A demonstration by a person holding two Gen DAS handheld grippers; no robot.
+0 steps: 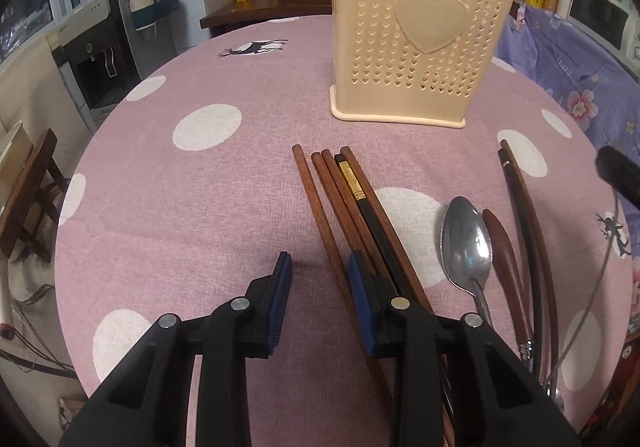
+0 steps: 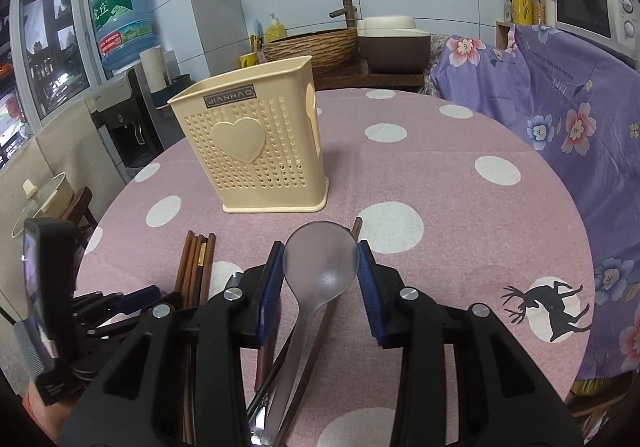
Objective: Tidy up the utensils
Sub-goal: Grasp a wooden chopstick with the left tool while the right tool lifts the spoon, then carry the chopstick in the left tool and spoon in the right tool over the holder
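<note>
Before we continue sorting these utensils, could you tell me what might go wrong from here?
The right gripper pinches the translucent spoon only by its bowl, so it could pivot or slip. The left gripper straddles one outer chopstick, so closing may jostle the chopsticks beside it. The holder might tip if bumped.

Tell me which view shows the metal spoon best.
The left wrist view: the metal spoon lies in full sight, bowl up, beside the chopsticks. In the right wrist view I cannot pick it out behind the gripper.
</note>
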